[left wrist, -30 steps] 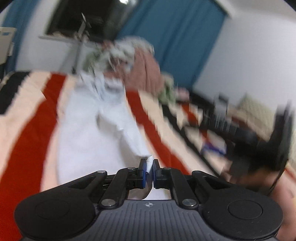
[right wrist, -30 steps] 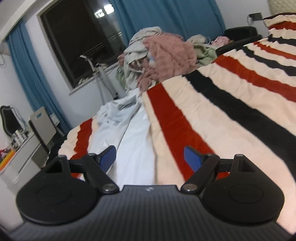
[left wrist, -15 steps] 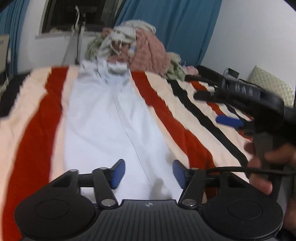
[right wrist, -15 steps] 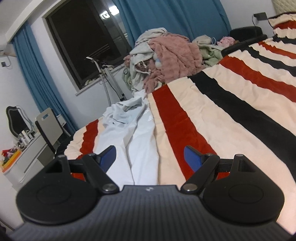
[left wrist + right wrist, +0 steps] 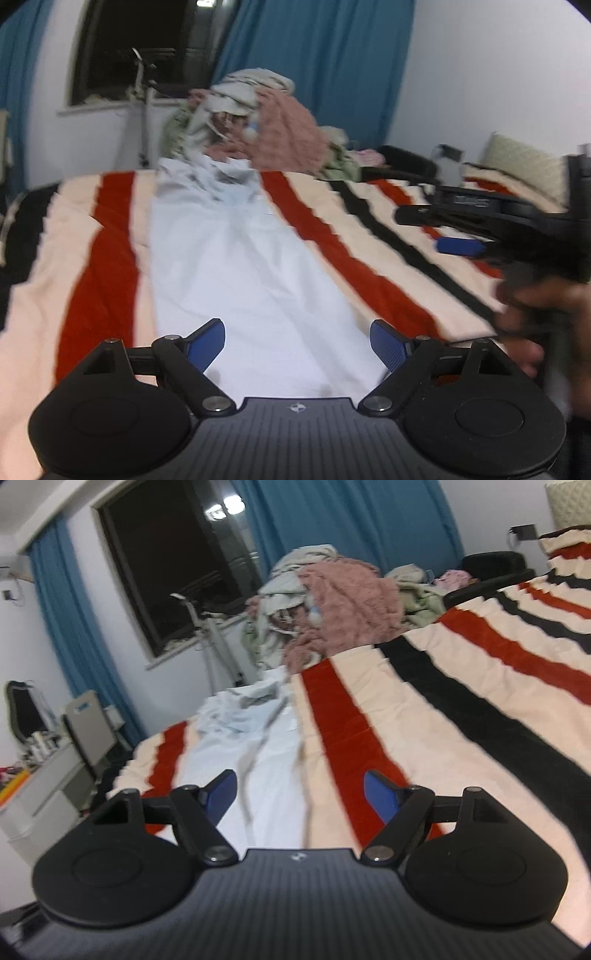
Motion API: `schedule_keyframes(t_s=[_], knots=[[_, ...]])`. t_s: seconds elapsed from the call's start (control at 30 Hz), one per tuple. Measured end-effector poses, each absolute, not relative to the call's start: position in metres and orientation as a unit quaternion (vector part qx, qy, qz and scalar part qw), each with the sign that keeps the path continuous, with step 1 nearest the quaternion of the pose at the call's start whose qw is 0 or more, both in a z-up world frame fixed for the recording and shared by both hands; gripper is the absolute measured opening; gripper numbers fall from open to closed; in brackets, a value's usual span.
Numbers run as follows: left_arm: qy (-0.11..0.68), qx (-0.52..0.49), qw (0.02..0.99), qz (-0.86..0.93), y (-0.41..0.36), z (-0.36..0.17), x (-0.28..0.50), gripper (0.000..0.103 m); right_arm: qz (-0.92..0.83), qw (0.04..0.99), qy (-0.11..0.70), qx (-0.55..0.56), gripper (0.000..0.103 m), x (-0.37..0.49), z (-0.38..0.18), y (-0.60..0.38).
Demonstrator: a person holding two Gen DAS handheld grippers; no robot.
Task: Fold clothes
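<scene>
Pale blue garment (image 5: 236, 273) lies lengthwise, flat, on striped blanket (image 5: 103, 266).

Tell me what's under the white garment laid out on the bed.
The white garment lies flat on a striped blanket with red, cream and black bands. Whatever lies directly beneath the cloth is covered; no lump shows through.

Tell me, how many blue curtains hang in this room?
2: one curtain left of the window, another curtain right of it, behind the clothes pile. More may hang out of view.
</scene>
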State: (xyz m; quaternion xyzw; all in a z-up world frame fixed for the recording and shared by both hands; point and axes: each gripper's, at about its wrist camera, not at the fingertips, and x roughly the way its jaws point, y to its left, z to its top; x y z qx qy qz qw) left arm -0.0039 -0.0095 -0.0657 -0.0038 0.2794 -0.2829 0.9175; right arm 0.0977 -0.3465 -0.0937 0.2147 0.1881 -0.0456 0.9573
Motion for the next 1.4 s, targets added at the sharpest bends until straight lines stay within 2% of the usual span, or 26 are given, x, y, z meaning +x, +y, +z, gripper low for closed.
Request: schedule_keyframes(t_s=[0.17,0.3,0.4,0.47,0.53,0.6,0.73,0.8,0.83,0.87,0.9,0.93,0.97,1.17,1.23,1.3,1.4], knots=[[0.295,-0.04,0.908,-0.296,0.013,-0.066,-0.01,0.088,-0.101,0.955,0.177,0.215,0.079,0.111,-0.088,-0.373],[0.331,-0.106,0.899,-0.266,0.038,-0.072,0.005,0.088,-0.077,0.941,0.217,0.25,0.079,0.117,-0.101,-0.383],[0.377,-0.168,0.881,-0.231,0.058,-0.086,0.025,0.087,0.004,0.905,0.289,0.314,0.078,0.119,-0.124,-0.38],[0.41,-0.21,0.863,-0.207,0.072,-0.099,0.038,0.085,0.04,0.865,0.332,0.374,0.067,0.116,-0.144,-0.378],[0.438,-0.238,0.845,-0.191,0.082,-0.111,0.047,0.082,0.05,0.829,0.372,0.414,0.062,0.111,-0.163,-0.374],[0.458,-0.257,0.831,-0.18,0.088,-0.12,0.053,0.075,0.038,0.801,0.407,0.436,0.061,0.103,-0.18,-0.368],[0.475,-0.269,0.815,-0.193,0.089,-0.129,0.057,0.071,0.032,0.799,0.421,0.428,0.06,0.097,-0.186,-0.356],[0.479,-0.261,0.815,-0.196,0.087,-0.13,0.056,0.049,0.035,0.788,0.433,0.435,0.06,0.098,-0.191,-0.353],[0.479,-0.26,0.815,-0.196,0.087,-0.131,0.055,0.043,0.039,0.783,0.439,0.44,0.058,0.098,-0.193,-0.351],[0.479,-0.261,0.815,-0.196,0.088,-0.132,0.054,0.028,0.044,0.779,0.441,0.443,0.05,0.096,-0.193,-0.35],[0.478,-0.266,0.815,-0.193,0.09,-0.131,0.053,0.008,0.049,0.777,0.442,0.446,0.045,0.095,-0.193,-0.35],[0.476,-0.275,0.814,-0.188,0.093,-0.131,0.052,0.003,0.052,0.777,0.441,0.445,0.036,0.093,-0.192,-0.349],[0.475,-0.284,0.812,-0.184,0.095,-0.131,0.05,0.003,0.054,0.778,0.44,0.445,0.03,0.091,-0.192,-0.349],[0.461,-0.341,0.804,-0.158,0.106,-0.135,0.045,0.003,0.031,0.785,0.45,0.424,0.028,0.082,-0.194,-0.339],[0.472,-0.339,0.798,-0.158,0.103,-0.139,0.046,0.01,0.031,0.785,0.457,0.416,0.028,0.085,-0.196,-0.337],[0.488,-0.332,0.79,-0.163,0.097,-0.144,0.05,0.036,0.03,0.786,0.463,0.409,0.029,0.089,-0.197,-0.335],[0.497,-0.314,0.787,-0.185,0.084,-0.147,0.052,0.04,0.043,0.789,0.465,0.399,0.03,0.09,-0.196,-0.33]])
